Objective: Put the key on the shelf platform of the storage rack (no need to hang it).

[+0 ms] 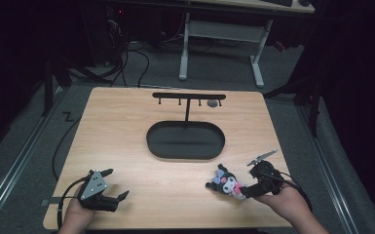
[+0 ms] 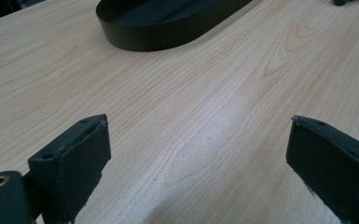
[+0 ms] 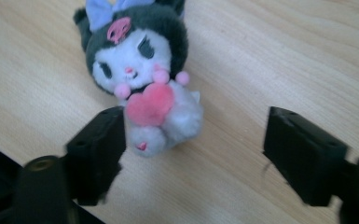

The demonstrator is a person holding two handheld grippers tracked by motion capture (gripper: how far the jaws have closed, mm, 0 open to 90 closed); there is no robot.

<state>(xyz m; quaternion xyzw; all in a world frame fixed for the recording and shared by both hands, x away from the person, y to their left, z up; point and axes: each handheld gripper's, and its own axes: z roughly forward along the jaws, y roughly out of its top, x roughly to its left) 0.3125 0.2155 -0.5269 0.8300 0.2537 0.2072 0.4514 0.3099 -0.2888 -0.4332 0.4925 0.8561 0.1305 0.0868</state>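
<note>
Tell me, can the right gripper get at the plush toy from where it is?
Probably yes: the right gripper is open just behind the plush toy, whose lower end lies by one jaw, with bare table around it and nothing between.

Bare wood lies ahead of the left gripper (image 1: 112, 184); the black oval tray (image 1: 185, 140) and its hook stand (image 1: 188, 96) block the table's (image 1: 126, 126) middle.

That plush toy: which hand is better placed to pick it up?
Right. The right gripper is open right at the plush; the left gripper rests far across the table.
</note>
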